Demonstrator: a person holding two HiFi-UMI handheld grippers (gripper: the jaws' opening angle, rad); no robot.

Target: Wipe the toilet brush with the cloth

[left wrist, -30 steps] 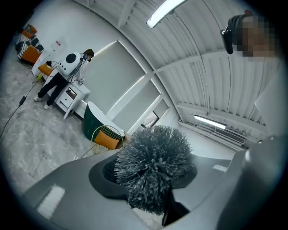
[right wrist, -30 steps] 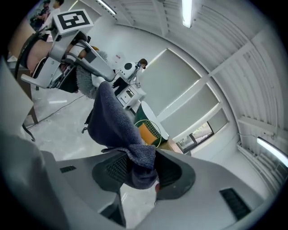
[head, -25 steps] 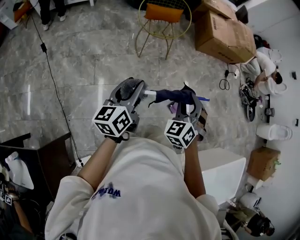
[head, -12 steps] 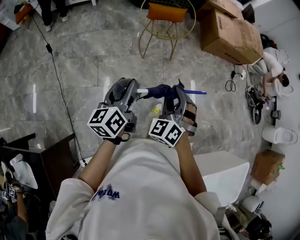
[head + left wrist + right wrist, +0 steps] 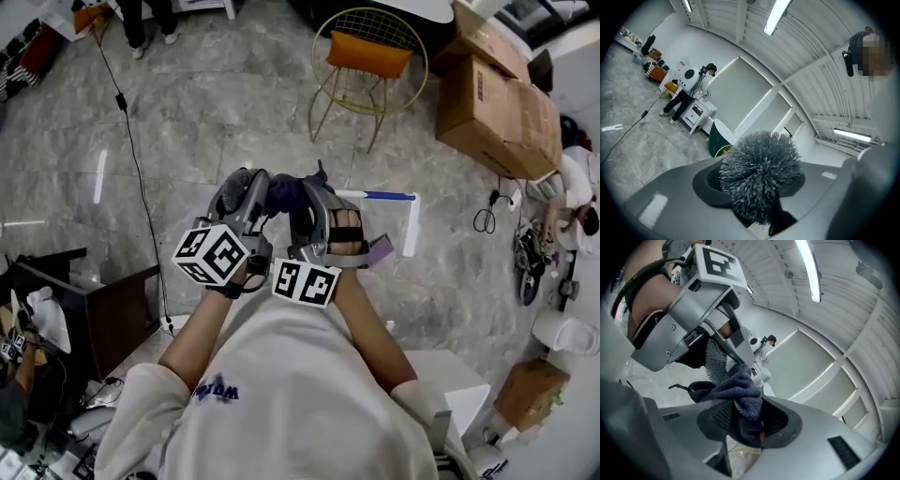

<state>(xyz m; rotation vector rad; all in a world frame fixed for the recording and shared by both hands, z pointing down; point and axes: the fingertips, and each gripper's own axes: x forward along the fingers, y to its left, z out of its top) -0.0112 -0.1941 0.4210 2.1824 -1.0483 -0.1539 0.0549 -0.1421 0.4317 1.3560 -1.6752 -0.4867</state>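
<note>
The toilet brush has a grey bristle head (image 5: 241, 182) and a white handle with a blue end (image 5: 386, 196) that points right. My left gripper (image 5: 246, 189) is shut on the brush just below the head; the bristles (image 5: 759, 176) fill the space above its jaws. My right gripper (image 5: 306, 194) is shut on a dark blue cloth (image 5: 282, 193). In the right gripper view the cloth (image 5: 740, 397) bulges out of the jaws and presses against the bristles (image 5: 715, 359), right beside the left gripper's body (image 5: 689, 310). Both grippers are side by side, nearly touching.
A yellow wire chair (image 5: 367, 56) with an orange cushion stands ahead, with cardboard boxes (image 5: 492, 94) to its right. A black cable (image 5: 136, 159) runs over the marble floor. A dark cabinet (image 5: 103, 309) is at the left, and a person (image 5: 577, 202) crouches at the far right.
My right gripper has slid left along the handle with the cloth, from mid-handle up to the brush head. More bare handle now shows at the right. Both hands have drifted slightly lower in view.
</note>
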